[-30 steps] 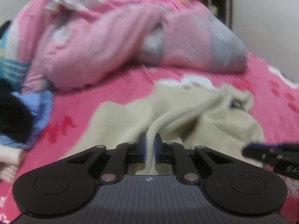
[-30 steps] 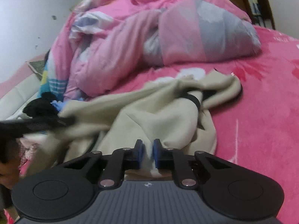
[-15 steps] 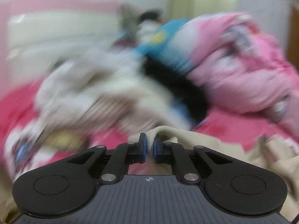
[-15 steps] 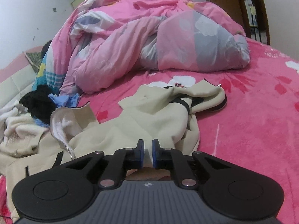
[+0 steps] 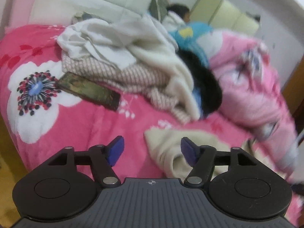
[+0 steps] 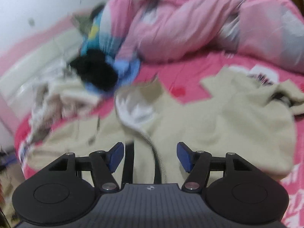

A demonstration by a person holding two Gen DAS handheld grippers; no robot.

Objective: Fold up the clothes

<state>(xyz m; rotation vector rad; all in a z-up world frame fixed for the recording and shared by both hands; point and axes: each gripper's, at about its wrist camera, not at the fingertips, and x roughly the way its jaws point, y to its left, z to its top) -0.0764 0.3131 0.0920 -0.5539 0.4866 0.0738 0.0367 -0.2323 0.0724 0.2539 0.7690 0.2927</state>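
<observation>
A cream zip-up jacket (image 6: 218, 121) lies spread on the pink bed sheet (image 6: 296, 172), its zipper edge and white lining running toward my right gripper (image 6: 150, 154). That gripper is open just above the cloth, nothing between its blue pads. In the left wrist view a cuff or corner of the same cream jacket (image 5: 171, 146) lies between the open fingers of my left gripper (image 5: 152, 150), close to the right pad and not pinched.
A pile of clothes (image 5: 123, 60), white, striped and black, sits ahead of the left gripper beside a dark flat book-like thing (image 5: 89, 91). A rumpled pink quilt (image 6: 190, 22) fills the back. A person (image 5: 178, 17) lies by the headboard. The bed's left edge (image 5: 11, 148) is near.
Both grippers were shut on the cream jacket; both have since opened and let it go. The jacket now lies spread flatter on the bed. The left gripper has swung left toward the clothes pile.
</observation>
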